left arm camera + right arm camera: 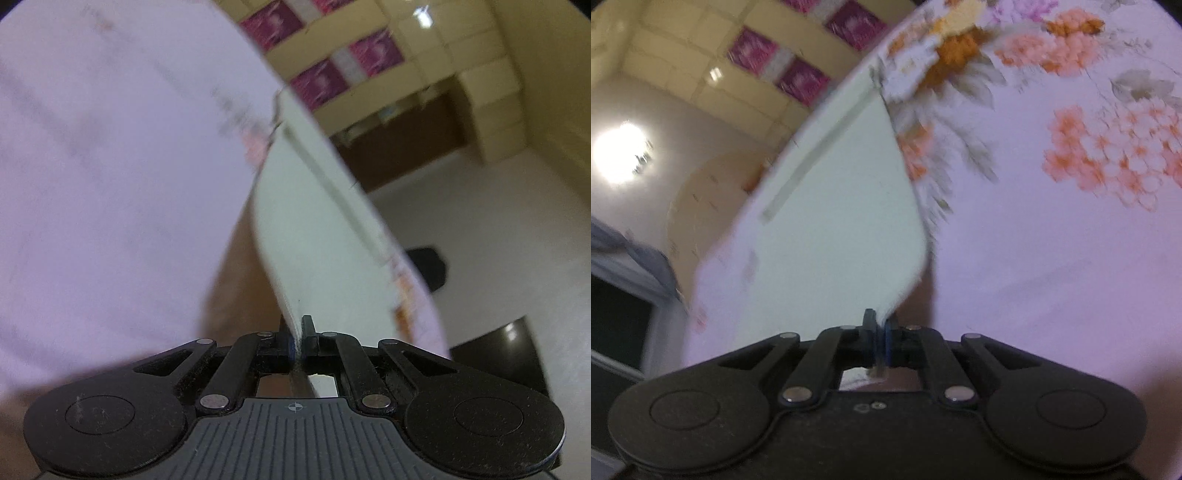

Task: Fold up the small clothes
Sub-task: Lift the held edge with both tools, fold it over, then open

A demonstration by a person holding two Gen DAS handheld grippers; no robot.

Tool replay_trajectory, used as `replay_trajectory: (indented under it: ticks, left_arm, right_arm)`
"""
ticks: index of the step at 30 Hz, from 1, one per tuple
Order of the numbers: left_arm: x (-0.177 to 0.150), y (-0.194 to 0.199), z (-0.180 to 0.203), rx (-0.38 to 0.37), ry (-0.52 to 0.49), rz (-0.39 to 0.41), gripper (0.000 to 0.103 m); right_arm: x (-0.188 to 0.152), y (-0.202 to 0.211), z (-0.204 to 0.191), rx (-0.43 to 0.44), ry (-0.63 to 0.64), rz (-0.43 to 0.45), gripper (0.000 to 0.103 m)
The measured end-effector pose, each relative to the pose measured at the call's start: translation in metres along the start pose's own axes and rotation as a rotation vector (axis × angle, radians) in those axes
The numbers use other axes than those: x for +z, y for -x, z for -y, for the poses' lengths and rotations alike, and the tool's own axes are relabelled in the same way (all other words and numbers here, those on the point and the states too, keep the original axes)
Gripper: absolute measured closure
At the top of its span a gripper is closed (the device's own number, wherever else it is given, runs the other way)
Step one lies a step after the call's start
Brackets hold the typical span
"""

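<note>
A small pale mint-white garment (314, 221) hangs stretched in front of the left wrist camera, with a stitched seam running along it. My left gripper (296, 332) is shut on its near edge. The same garment (846, 206) fills the middle of the right wrist view, and my right gripper (880, 328) is shut on its lower corner. Both grippers hold it lifted above a lilac bedsheet (1052, 240) printed with orange and pink flowers. The sheet also fills the left side of the left wrist view (110, 184). Both views are blurred.
Cream wall tiles with magenta patterned squares (321, 81) stand behind. A dark wooden cabinet (406, 144) and pale floor (498, 229) lie to the right, with a black object (430, 266) on the floor. A bright light (620, 155) and a dark window (617, 325) show left.
</note>
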State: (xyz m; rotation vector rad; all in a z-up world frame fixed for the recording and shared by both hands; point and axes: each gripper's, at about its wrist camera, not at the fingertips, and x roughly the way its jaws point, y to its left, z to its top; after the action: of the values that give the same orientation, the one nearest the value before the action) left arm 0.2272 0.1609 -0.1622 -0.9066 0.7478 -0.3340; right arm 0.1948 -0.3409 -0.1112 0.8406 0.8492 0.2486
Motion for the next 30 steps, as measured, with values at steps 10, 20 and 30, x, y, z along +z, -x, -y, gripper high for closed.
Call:
replay_trajectory:
  ticks: [10, 20, 30]
  left_arm:
    - [0.087, -0.022, 0.062, -0.056, -0.098, 0.065, 0.100]
    - [0.201, -0.104, 0.100, -0.021, -0.096, 0.096, 0.100]
    - [0.261, -0.231, 0.070, 0.097, -0.028, 0.051, 0.100]
  right_arm:
    - [0.080, -0.001, -0.065, 0.085, 0.118, 0.127, 0.098]
    - [0.196, -0.076, -0.107, 0.064, 0.188, 0.139, 0.098]
    - [0.286, -0.191, -0.067, 0.042, 0.077, 0.081, 0.098]
